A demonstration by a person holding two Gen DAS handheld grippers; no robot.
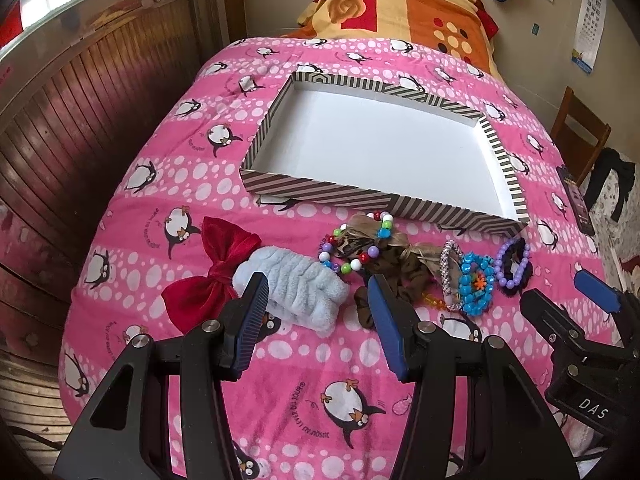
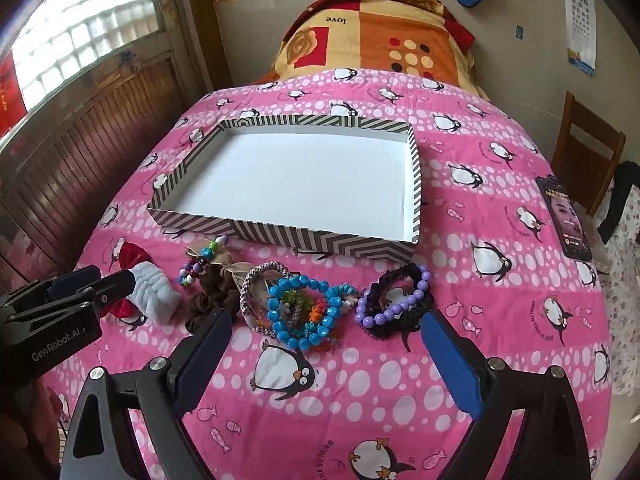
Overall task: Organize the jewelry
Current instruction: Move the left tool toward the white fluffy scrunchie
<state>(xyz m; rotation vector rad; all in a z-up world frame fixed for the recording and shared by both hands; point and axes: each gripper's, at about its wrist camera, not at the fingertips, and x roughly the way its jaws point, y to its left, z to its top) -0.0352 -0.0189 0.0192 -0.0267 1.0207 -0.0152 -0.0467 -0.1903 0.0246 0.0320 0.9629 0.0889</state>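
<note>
From my remote station: a pink penguin-print quilt [image 2: 460, 272] covers the bed, with an orange patterned blanket [image 2: 380, 36] folded at its far end against the wall. On the quilt sits a shallow striped box [image 1: 360, 196], white inside and holding nothing, its long side turned toward my grippers.

Between that box and me runs a row of accessories, all lying on the quilt just beside the box's near wall. Leftmost is a red velvet bow [image 1: 208, 276], touching a pale blue fluffy band [image 1: 296, 288]. Next comes a brown scrunchie [image 1: 404, 272] with a multicoloured bead bracelet [image 1: 352, 248] lying partly over it and a tan ribbon. Further right are a woven lilac-and-white bracelet [image 2: 260, 284], a blue bead bracelet [image 2: 304, 312] bunched with smaller beaded pieces, and a purple bead bracelet [image 2: 388, 304] resting on a black scrunchie [image 2: 400, 300].

My left gripper [image 1: 316, 312] hovers over the blue band's near end, jaws spread apart and holding nothing. My right gripper [image 2: 324, 344] hangs above the blue and purple bracelets, jaws spread wide, also empty.

A phone [image 2: 566, 216] with a lit screen lies at the quilt's right edge, and a wooden chair [image 2: 588, 152] stands beyond it.
</note>
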